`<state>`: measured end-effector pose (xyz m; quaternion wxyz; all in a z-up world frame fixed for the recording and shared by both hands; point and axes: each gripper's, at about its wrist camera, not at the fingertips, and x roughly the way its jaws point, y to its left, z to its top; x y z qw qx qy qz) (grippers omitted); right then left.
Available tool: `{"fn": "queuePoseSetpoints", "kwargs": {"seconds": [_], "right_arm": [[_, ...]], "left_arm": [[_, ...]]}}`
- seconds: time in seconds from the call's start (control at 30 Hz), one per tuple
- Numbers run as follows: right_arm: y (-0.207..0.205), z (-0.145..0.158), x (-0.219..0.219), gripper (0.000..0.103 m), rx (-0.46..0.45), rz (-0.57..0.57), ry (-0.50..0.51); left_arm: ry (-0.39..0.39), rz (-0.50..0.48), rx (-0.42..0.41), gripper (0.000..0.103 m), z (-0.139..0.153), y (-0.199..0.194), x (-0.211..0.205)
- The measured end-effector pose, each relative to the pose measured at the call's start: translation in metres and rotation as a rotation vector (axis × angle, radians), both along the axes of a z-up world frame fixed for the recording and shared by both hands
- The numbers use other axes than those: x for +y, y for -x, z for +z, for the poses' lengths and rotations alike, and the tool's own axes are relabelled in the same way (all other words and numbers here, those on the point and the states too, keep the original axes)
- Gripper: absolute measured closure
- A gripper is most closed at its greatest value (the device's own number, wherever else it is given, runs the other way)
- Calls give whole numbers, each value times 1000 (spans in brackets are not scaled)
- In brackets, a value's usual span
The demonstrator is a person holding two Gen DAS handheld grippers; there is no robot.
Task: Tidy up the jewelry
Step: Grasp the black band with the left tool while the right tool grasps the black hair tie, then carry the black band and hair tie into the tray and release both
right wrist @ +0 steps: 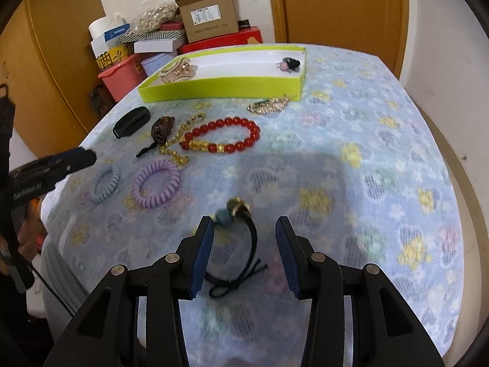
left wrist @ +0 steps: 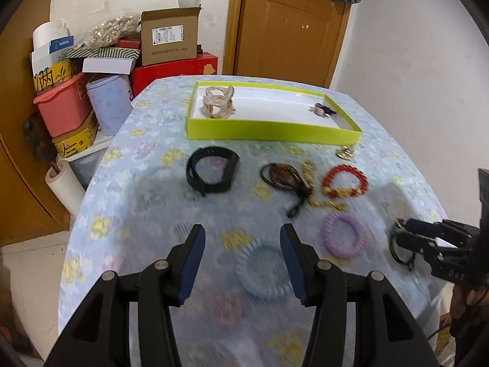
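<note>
Straddling a black hair tie point(right wrist: 244, 244) with beads, the right gripper point(right wrist: 243, 252) stands released, jaws wide on either side, nothing held. Left gripper point(left wrist: 243, 263) is likewise released, hovering over a blue coil tie point(left wrist: 266, 272). Tray point(right wrist: 220, 93) lies well apart at the table's far side. Judged step: pick-up pending. Next move calls for lowering and clenching on the cord.

Black gripper point(right wrist: 243, 226), blue finger pads point(right wrist: 201, 253)

- left gripper point(left wrist: 242, 244) wide open, hovering over pale blue coiled hair tie point(left wrist: 265, 272)
- purple coiled hair tie point(left wrist: 344, 235) just beside
- lime green cardboard tray point(left wrist: 272, 129) further back on floral tablecloth point(left wrist: 146, 189)
</note>
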<state>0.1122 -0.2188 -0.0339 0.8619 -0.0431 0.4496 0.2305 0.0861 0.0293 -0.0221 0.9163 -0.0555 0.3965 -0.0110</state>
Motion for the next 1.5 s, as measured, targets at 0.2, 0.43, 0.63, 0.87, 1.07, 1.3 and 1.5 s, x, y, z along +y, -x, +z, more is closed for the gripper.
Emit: {"fn": "queuePoseSetpoints", "kwargs": {"seconds": [0.2, 0.43, 0.63, 0.87, 1.07, 1.3, 1.5], "right_arm": [[-9, -1, 10, 66, -30, 23, 43], [-13, -2, 8, 78, -40, 28, 53], [-13, -2, 10, 78, -44, 29, 56], [-13, -2, 10, 79, -44, 26, 55], [-12, -1, 7, 82, -43, 20, 42], [-3, 5, 2, 82, -50, 15, 29], [11, 18, -1, 87, -81, 20, 20]], "left_arm": [[-31, 23, 16, 50, -8, -35, 14], [2, 48, 25, 50, -12, -62, 33], [32, 96, 30, 50, -13, -74, 48], [-40, 100, 57, 76, -24, -89, 43], [-67, 96, 60, 92, -23, -90, 37], [-35, 85, 63, 93, -20, -74, 33], [-14, 78, 52, 94, -12, -55, 28]]}}
